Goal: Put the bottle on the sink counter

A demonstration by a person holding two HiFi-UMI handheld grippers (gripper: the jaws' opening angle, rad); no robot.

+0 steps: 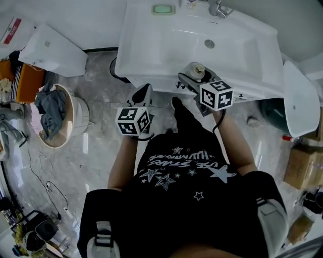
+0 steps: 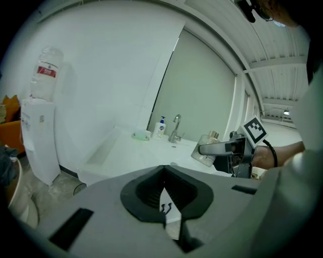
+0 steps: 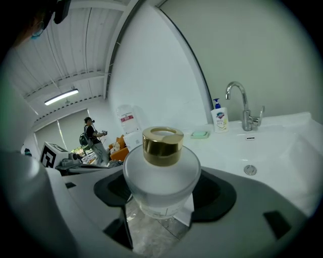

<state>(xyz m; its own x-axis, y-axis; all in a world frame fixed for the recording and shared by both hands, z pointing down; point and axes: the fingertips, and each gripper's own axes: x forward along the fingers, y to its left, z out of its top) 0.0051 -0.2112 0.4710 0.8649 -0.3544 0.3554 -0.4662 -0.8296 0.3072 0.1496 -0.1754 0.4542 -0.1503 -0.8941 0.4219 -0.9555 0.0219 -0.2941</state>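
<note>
A frosted glass bottle (image 3: 161, 174) with a gold cap (image 3: 162, 145) stands upright between the jaws of my right gripper (image 3: 162, 187), which is shut on it. In the head view the bottle (image 1: 196, 71) and right gripper (image 1: 191, 76) hang over the front edge of the white sink (image 1: 151, 45), near the basin. The left gripper view shows the same bottle (image 2: 207, 150) held just above the sink counter (image 2: 131, 151). My left gripper (image 1: 143, 92) is lower and to the left, in front of the sink, its jaws (image 2: 162, 174) shut with nothing in them.
On the back rim are a faucet (image 1: 218, 7), a green soap dish (image 1: 163, 8) and a pump bottle (image 3: 219, 120). A water dispenser (image 2: 38, 136) stands left of the sink. A clothes basket (image 1: 55, 116) and cardboard boxes (image 1: 303, 166) sit on the floor. A person (image 3: 93, 133) stands far off.
</note>
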